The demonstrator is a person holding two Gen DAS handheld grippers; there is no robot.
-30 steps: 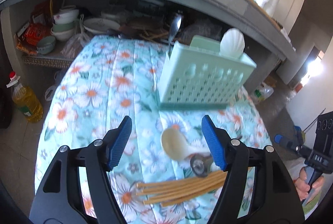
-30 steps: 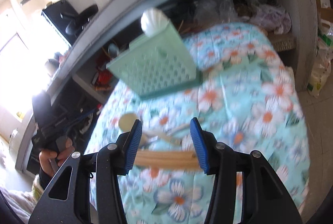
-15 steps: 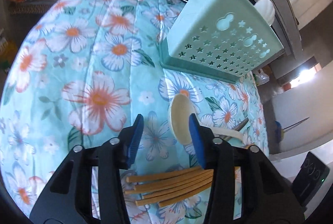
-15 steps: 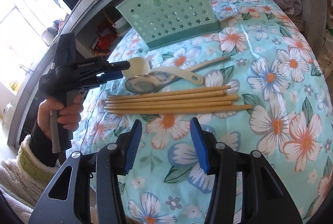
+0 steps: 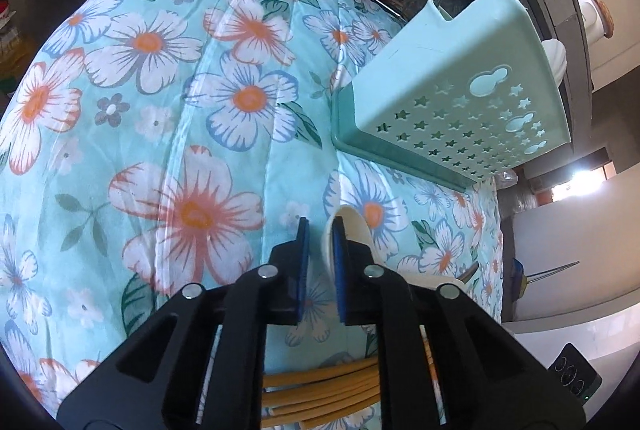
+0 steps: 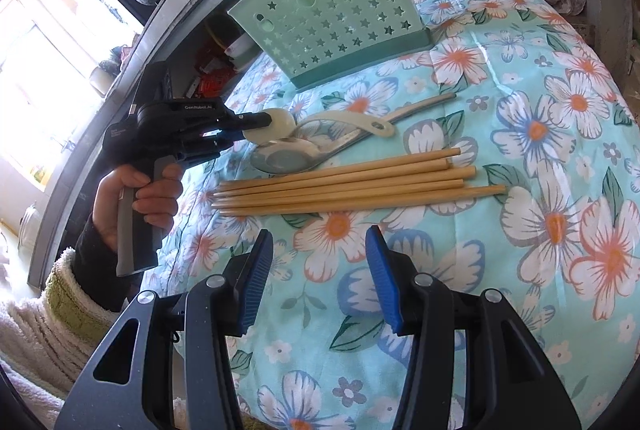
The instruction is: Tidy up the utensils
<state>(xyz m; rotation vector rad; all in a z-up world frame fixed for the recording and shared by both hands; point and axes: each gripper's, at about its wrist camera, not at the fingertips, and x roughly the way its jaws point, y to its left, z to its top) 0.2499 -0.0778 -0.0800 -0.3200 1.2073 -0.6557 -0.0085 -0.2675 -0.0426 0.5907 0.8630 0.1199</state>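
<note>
The left gripper, jaws just closed, pinches the cream plastic spoon's bowl edge, likely for the near green utensil holder, while the right gripper waits spread before the chopsticks.

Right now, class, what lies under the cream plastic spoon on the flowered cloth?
A metal spoon lies under the cream plastic spoon, which crosses it; its bowl and handle end show. The crossed stretch is hidden. The left gripper pinches the cream bowl.

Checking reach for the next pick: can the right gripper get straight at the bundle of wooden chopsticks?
Probably yes. The right gripper is open, and only bare floral cloth lies between it and the wooden chopsticks. The left gripper works beyond them, at the cream plastic spoon.
</note>
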